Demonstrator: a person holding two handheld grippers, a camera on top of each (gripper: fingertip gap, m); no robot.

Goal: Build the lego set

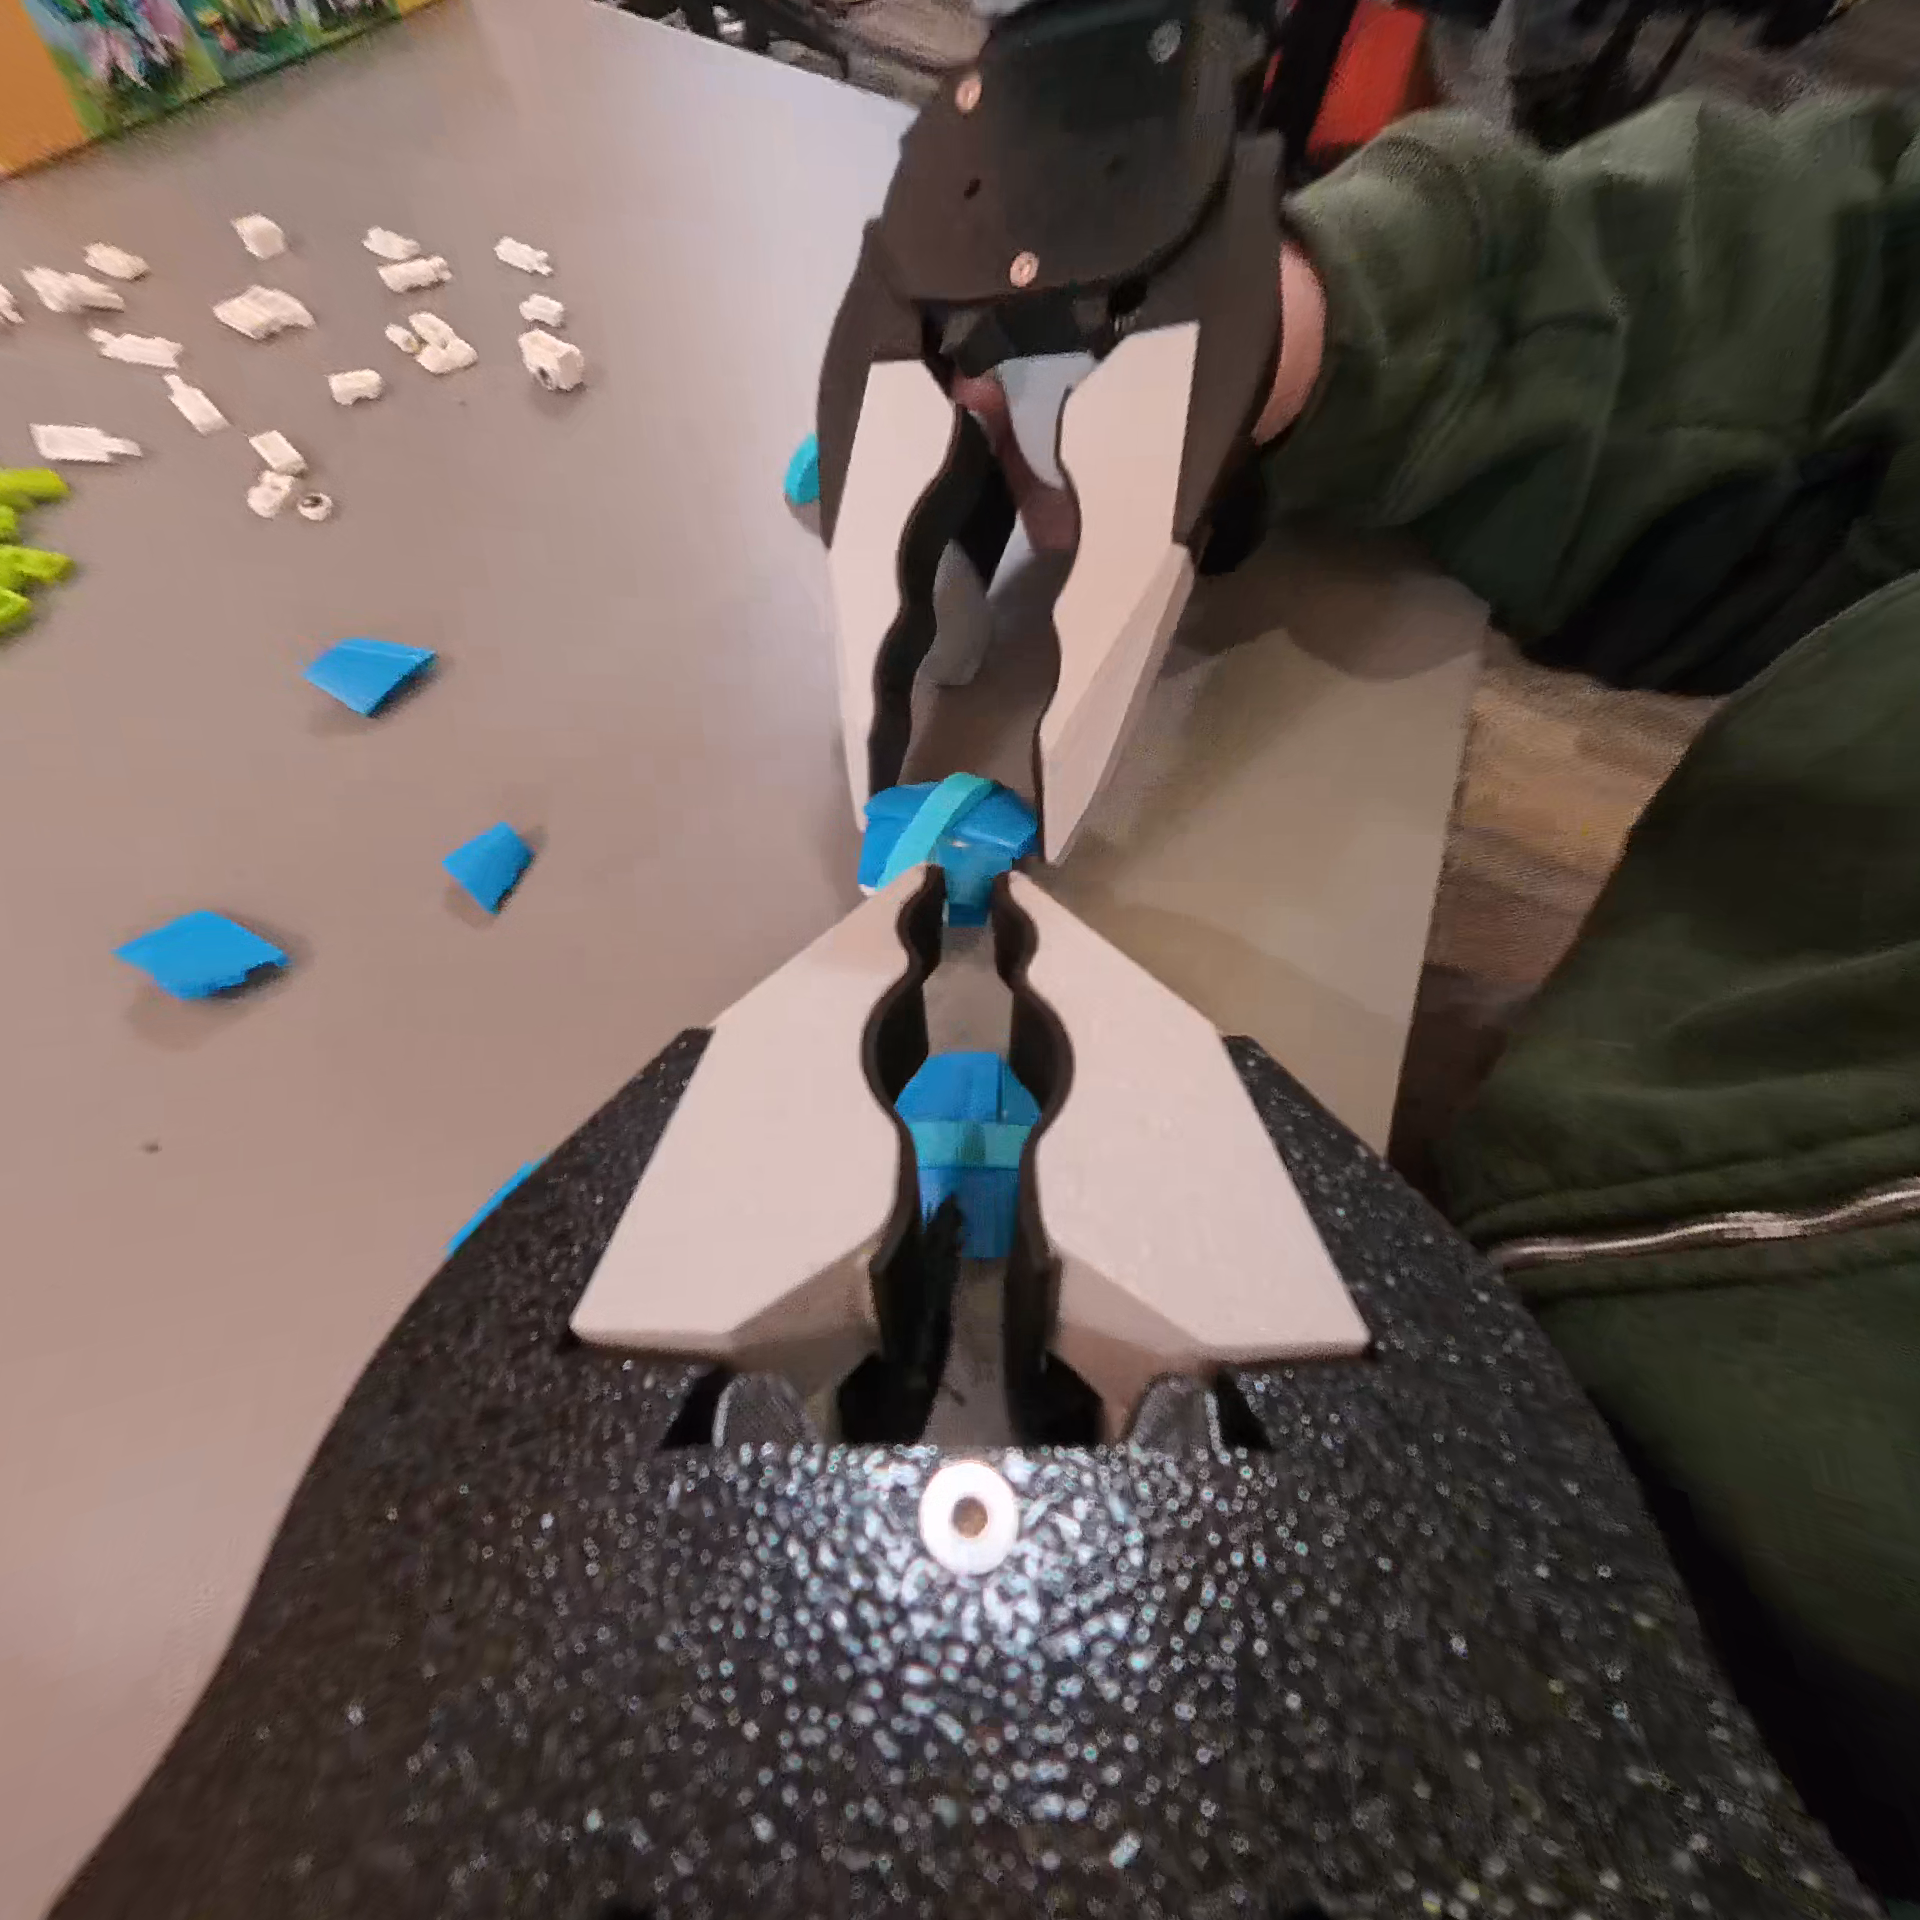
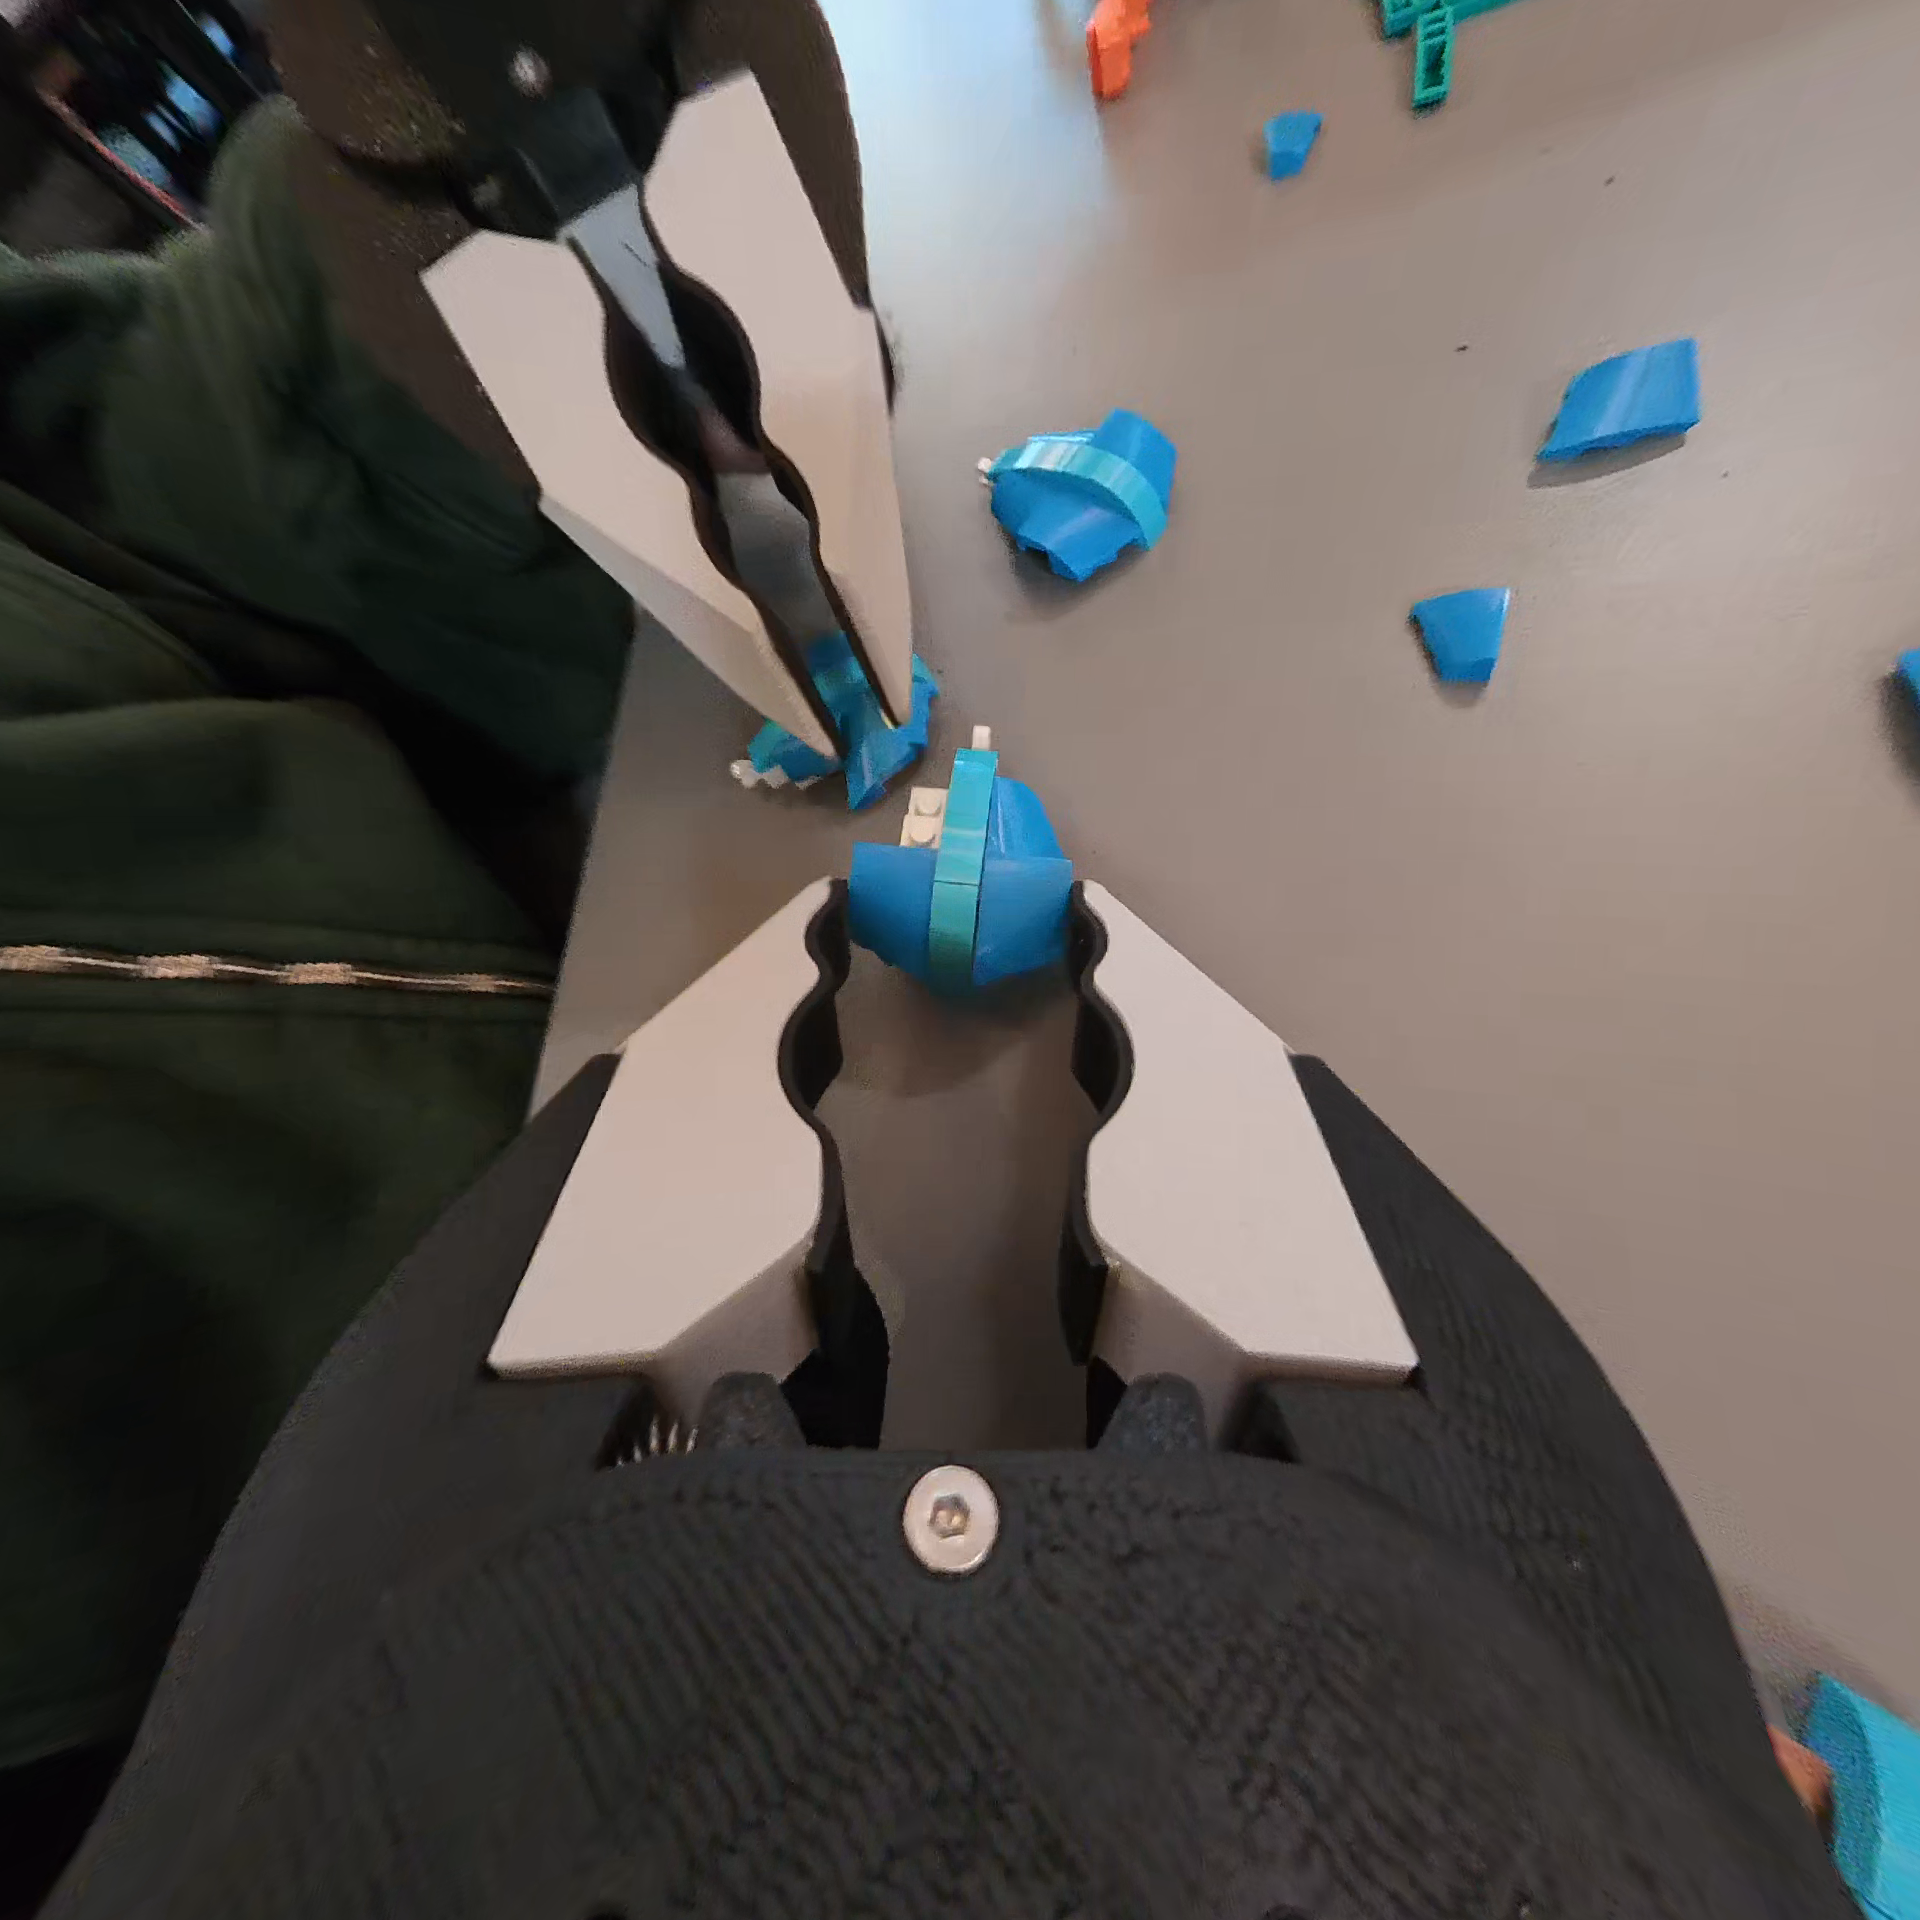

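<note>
My right gripper point(image 2: 956, 894) is shut on a rounded blue lego assembly with a teal stripe point(image 2: 961, 914) and small white bricks on its far side. It also shows in the left wrist view point(image 1: 940, 821), held by the right gripper point(image 1: 956, 836) coming down from above. My left gripper point(image 1: 964, 883) is shut on a second blue assembly point(image 1: 961, 909), and more blue shows through the gap between its fingers. In the right wrist view the left gripper point(image 2: 868, 732) holds this assembly point(image 2: 878, 774) low over the grey table point(image 2: 1351, 1039). The two assemblies are close together, tip to tip.
A third blue striped assembly point(image 2: 1081, 499) lies on the table with loose blue curved pieces point(image 2: 1621, 400) around it. White pieces point(image 1: 416, 312), lime pieces point(image 1: 26, 540) and blue pieces point(image 1: 369, 673) lie to the left. The table edge point(image 1: 1434, 831) and green sleeves point(image 1: 1662, 364) are close. Left and right tips are no more than a few centimetres apart.
</note>
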